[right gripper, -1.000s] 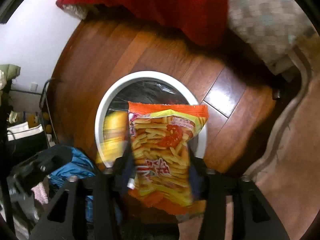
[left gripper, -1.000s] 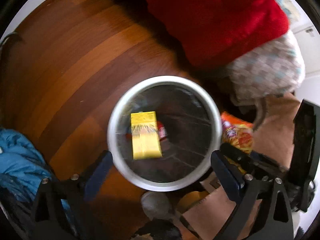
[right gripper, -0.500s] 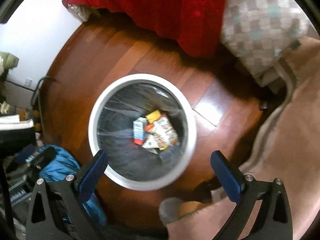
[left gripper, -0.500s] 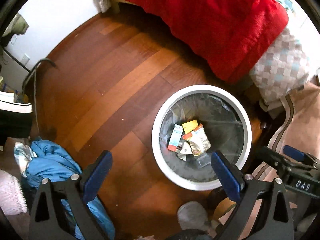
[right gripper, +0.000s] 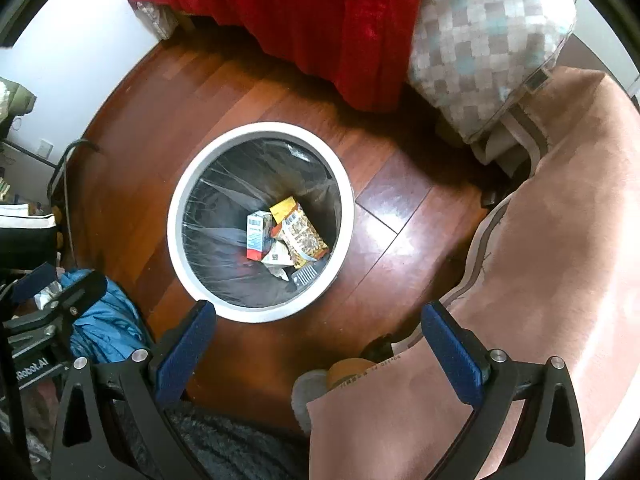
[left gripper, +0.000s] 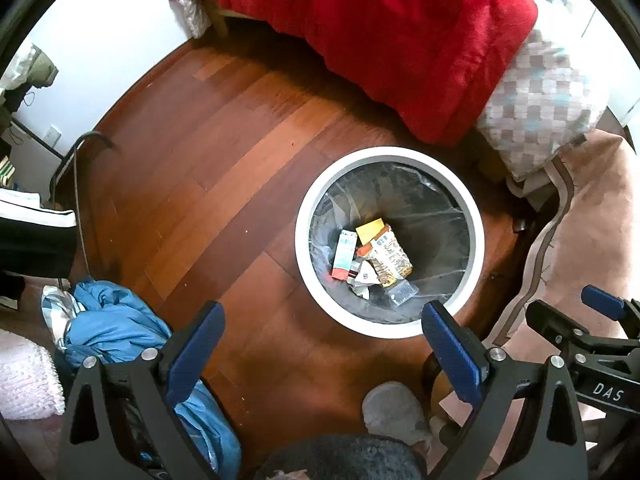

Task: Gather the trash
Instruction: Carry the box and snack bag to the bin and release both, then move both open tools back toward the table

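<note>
The left gripper (left gripper: 320,344) and right gripper (right gripper: 318,338) both hover spread wide and empty above the wooden floor (left gripper: 192,168). The white-rimmed bin (right gripper: 176,216) stands on it, near the red blanket (left gripper: 384,28). At its bottom lie a snack bag (right gripper: 302,238), a small carton (right gripper: 256,238) and a yellow box (right gripper: 283,208), touching one another

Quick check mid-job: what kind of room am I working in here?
Most likely a bedroom: a bed with a red blanket and checkered pillow, wood floor, a white trash bin beside the bed.
</note>
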`<action>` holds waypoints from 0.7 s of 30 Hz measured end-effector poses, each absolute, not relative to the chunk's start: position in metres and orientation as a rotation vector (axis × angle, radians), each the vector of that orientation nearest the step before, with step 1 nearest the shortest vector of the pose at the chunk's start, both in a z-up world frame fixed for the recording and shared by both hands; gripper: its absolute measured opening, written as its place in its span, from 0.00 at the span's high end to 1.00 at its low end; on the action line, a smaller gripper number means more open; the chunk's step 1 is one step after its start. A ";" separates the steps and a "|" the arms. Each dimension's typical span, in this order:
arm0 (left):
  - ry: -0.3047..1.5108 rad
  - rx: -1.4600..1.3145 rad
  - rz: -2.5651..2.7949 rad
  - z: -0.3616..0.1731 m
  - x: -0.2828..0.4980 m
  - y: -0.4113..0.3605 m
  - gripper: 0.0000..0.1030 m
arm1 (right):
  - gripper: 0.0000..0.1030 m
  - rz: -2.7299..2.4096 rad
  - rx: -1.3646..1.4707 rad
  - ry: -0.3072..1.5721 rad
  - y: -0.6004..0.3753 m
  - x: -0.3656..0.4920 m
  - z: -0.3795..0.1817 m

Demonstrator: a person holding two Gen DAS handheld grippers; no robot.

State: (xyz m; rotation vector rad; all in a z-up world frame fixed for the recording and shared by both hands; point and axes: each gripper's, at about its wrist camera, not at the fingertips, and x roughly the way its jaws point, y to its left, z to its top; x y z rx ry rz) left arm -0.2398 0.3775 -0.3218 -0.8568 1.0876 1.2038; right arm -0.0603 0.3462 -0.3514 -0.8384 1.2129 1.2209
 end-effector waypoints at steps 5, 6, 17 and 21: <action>1.054 -0.829 1.203 -0.299 -0.240 0.362 0.03 | 0.00 1.245 -0.809 1.176 0.332 -0.062 -0.322; 1.043 -0.817 1.204 -0.291 -0.240 0.358 0.03 | 0.00 1.250 -0.803 1.171 0.329 -0.063 -0.317; 0.934 -0.720 1.175 -0.219 -0.235 0.310 0.03 | 0.00 1.326 -0.634 1.091 0.269 -0.055 -0.223; 0.878 -0.672 1.164 -0.186 -0.229 0.288 0.03 | 0.00 1.358 -0.561 1.063 0.244 -0.048 -0.190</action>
